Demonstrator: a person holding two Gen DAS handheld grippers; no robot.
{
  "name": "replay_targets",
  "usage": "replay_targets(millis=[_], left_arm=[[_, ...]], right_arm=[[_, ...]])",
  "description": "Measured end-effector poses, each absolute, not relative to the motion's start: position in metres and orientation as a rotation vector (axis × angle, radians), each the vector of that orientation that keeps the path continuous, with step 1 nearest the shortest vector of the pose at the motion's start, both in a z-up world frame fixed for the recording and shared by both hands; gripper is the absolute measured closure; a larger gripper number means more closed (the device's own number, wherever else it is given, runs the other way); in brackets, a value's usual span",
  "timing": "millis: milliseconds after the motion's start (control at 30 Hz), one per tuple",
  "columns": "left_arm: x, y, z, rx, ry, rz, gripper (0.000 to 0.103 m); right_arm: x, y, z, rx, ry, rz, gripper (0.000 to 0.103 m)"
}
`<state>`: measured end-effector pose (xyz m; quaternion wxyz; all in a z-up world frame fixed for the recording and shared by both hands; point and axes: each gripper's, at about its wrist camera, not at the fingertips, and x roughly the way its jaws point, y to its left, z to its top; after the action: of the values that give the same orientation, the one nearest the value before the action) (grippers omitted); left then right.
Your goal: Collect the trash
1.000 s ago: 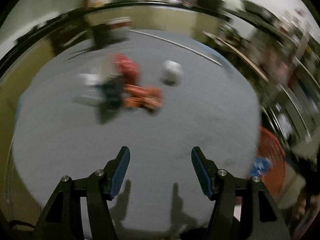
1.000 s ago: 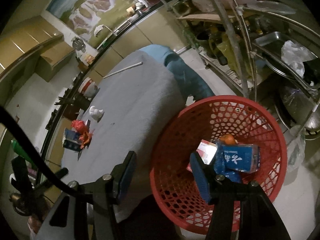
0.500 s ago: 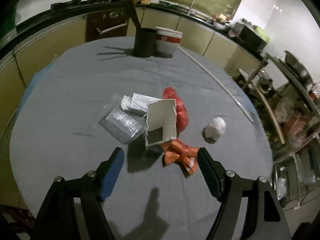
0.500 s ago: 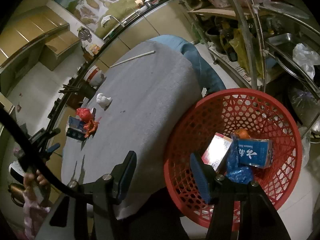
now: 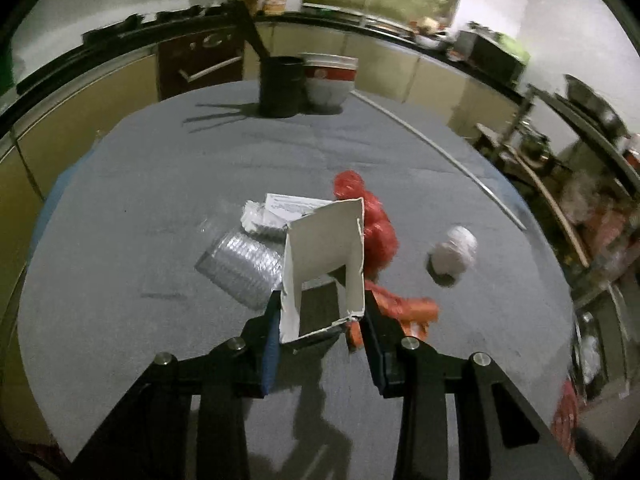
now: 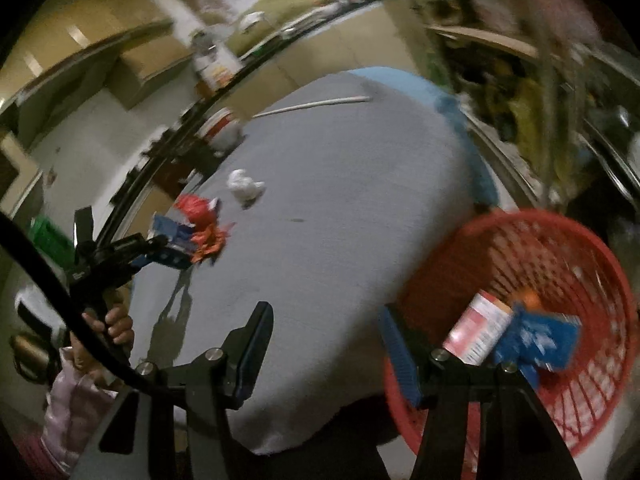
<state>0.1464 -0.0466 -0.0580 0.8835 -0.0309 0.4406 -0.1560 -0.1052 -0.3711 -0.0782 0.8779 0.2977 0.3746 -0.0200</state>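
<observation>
My left gripper (image 5: pixel 322 312) has its fingers on both sides of an open white cardboard box (image 5: pixel 325 264) on the grey table (image 5: pixel 160 184), pressed against its walls. Around the box lie a red plastic bag (image 5: pixel 374 224), an orange wrapper (image 5: pixel 404 306), a silver foil pack (image 5: pixel 240 260), a leaflet (image 5: pixel 294 204) and a crumpled white paper ball (image 5: pixel 454 254). My right gripper (image 6: pixel 326 344) is open and empty over the table's edge, beside the red basket (image 6: pixel 532 240). The left gripper also shows in the right wrist view (image 6: pixel 160 252).
A black cup (image 5: pixel 282 86) and a white and red bowl (image 5: pixel 328 82) stand at the table's far side. A thin white rod (image 5: pixel 436 148) lies on the right. The basket holds a red and white carton (image 6: pixel 478 330) and a blue packet (image 6: pixel 536 338). Metal shelves stand behind it.
My left gripper has moved forward to the box and closed onto its sides. My right gripper has swung slightly toward the table and stays open.
</observation>
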Motion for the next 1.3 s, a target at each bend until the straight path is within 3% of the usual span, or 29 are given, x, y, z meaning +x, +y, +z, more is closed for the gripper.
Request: replay_targets(millis=[233, 500, 600, 700, 767, 833, 967, 1233, 1300], left_arm=[[0.104, -0.013, -0.044, -0.005, 0.944, -0.421, 0.065], [0.093, 0.005, -0.050, 0.051, 1.017, -0.470, 0.064], [0.096, 0.007, -0.052, 0.042, 1.014, -0.484, 0.064], [0.096, 0.007, -0.056, 0.048, 1.014, -0.492, 0.064], [0.097, 0.006, -0.060, 0.049, 1.031, -0.498, 0.060], [0.099, 0.010, -0.064, 0.032, 1.051, -0.495, 0.044], [0.098, 0.023, -0.069, -0.034, 1.070, -0.490, 0.041], [0.087, 0.036, -0.084, -0.173, 1.114, -0.461, 0.038], [0.085, 0.035, -0.085, -0.203, 1.116, -0.455, 0.038]], right_arm=[[-0.023, -0.302, -0.054, 0.413, 0.783, 0.138, 0.044], [0.068, -0.243, -0.064, 0.263, 0.798, 0.246, 0.044], [0.098, -0.231, -0.072, 0.265, 0.813, 0.251, 0.053], [0.126, -0.225, -0.084, 0.266, 0.840, 0.224, 0.054], [0.139, -0.225, -0.093, 0.294, 0.861, 0.220, 0.060], [0.145, -0.225, -0.102, 0.319, 0.890, 0.232, 0.064], [0.135, -0.225, -0.108, 0.326, 0.928, 0.245, 0.070], [0.087, -0.228, -0.090, 0.266, 0.899, 0.248, 0.067], [0.089, -0.228, -0.084, 0.245, 0.874, 0.243, 0.050]])
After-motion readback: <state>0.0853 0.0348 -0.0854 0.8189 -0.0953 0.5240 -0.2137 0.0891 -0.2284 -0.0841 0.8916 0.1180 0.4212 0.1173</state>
